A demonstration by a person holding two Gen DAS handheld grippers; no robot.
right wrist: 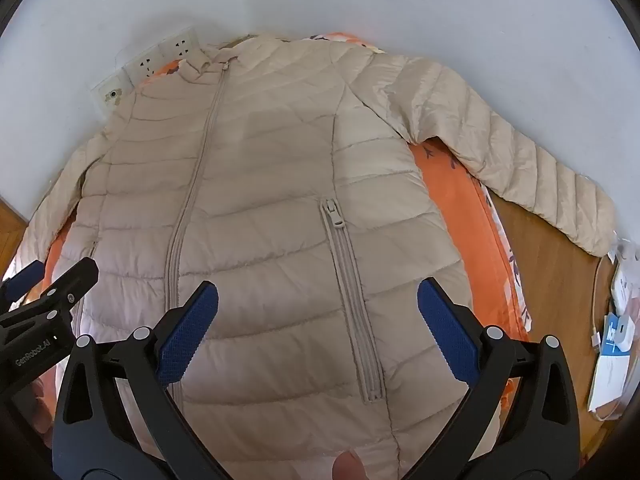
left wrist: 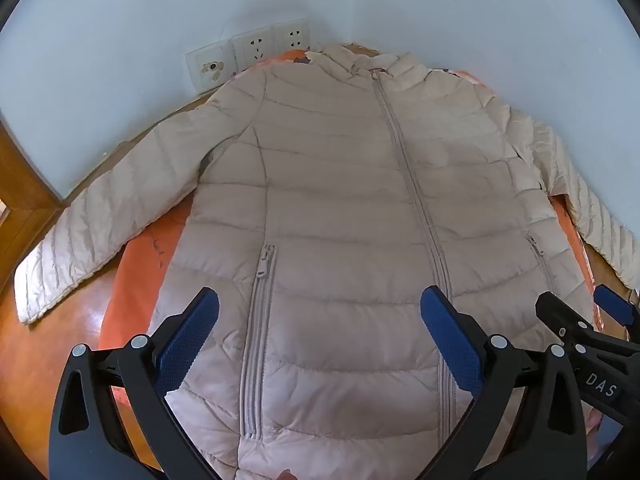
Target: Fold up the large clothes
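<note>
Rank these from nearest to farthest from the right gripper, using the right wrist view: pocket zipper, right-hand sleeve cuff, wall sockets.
1. Pocket zipper: runs down between the open jaws of the right gripper, nearest.
2. Sleeve cuff: out to the right, over the wooden floor.
3. Wall sockets: upper left on the wall, behind the jacket collar, farthest.

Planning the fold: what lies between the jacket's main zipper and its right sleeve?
A zipped pocket, seen in the right wrist view, on the jacket.
</note>
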